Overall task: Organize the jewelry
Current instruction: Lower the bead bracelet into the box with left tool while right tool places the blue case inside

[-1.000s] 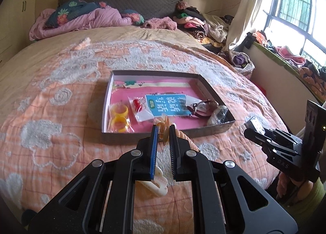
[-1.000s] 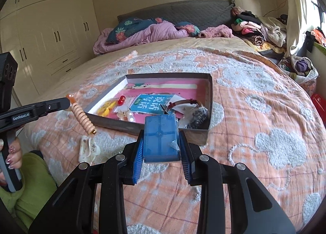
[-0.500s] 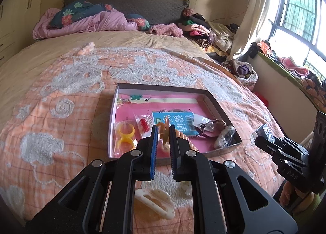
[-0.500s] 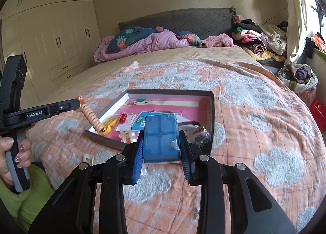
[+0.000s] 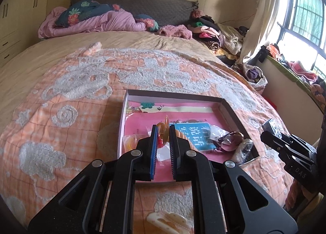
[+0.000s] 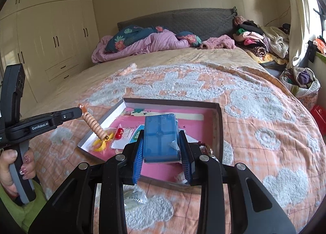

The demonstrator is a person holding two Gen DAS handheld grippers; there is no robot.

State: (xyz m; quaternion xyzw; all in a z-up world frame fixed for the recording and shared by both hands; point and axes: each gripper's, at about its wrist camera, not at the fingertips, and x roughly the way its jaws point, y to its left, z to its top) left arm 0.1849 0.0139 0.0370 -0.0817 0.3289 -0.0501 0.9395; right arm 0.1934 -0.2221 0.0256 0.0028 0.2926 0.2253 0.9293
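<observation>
Box (image 6: 161, 138) clamped (right jaws).

A blue plastic box (image 6: 161, 137) is clamped between the pads of the right gripper (image 6: 162, 152) above a shallow tray (image 6: 218, 124) with a pink floor, set on an orange patterned bedspread (image 6: 264, 124). At the left, a spiral hair tie (image 6: 93, 125) is pinched at its top end by the left gripper (image 6: 80, 110), whose handle is gripped by a hand (image 6: 12, 166). The tie's lower end is seen hanging over the tray's left edge, above a yellow ring (image 6: 99, 145) and a red bead (image 6: 119, 132).
</observation>
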